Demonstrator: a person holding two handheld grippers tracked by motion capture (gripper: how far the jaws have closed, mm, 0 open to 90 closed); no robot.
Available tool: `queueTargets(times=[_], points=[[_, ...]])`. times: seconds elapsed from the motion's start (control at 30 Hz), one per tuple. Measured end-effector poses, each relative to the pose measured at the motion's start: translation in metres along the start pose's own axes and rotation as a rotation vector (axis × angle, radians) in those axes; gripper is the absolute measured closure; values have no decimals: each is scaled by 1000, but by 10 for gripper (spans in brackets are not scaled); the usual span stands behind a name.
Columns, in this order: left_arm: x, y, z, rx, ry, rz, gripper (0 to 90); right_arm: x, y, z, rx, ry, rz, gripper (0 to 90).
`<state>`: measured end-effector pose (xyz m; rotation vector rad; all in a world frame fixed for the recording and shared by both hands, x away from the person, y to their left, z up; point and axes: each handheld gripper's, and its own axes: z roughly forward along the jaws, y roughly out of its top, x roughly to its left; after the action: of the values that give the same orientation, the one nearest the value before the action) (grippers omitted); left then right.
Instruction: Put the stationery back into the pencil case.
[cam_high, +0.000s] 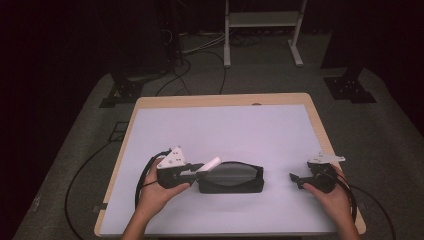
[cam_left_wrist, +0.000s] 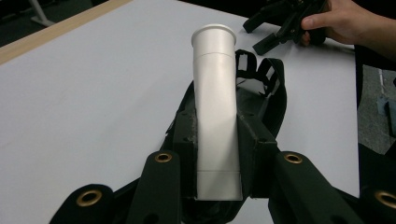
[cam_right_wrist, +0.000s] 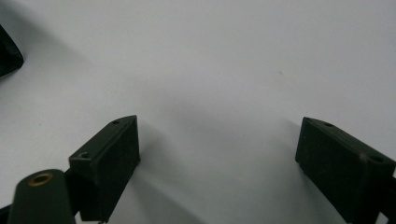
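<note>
My left gripper (cam_high: 199, 169) is shut on a white tube (cam_high: 210, 164) and holds it just above the left end of a black zip pouch (cam_high: 232, 179) lying on the white mat. In the left gripper view the tube (cam_left_wrist: 215, 93) sits clamped between the jaws of the left gripper (cam_left_wrist: 218, 140), its capped end pointing away over the pouch (cam_left_wrist: 271, 88). My right gripper (cam_high: 295, 180) rests low on the mat to the right of the pouch. Its jaws (cam_right_wrist: 217, 158) stand wide apart with only bare mat between them.
The white mat (cam_high: 225, 130) covers a wooden table (cam_high: 220, 99) with dark floor around it. Cables (cam_high: 85, 170) trail off the left side. A white frame stand (cam_high: 260, 30) is beyond the far edge. The pouch's corner (cam_right_wrist: 7, 51) shows left of the right gripper.
</note>
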<state>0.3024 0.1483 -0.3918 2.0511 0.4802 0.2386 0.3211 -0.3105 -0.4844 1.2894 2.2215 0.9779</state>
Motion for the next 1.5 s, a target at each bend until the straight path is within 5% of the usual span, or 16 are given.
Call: queueTargets(times=[0.6, 1.5], points=[[-4, 13, 35, 24, -66, 35, 710, 0, 0, 0, 0, 0, 0, 127], [-1, 3, 72, 123, -115, 37, 709, 0, 0, 0, 0, 0, 0, 127]])
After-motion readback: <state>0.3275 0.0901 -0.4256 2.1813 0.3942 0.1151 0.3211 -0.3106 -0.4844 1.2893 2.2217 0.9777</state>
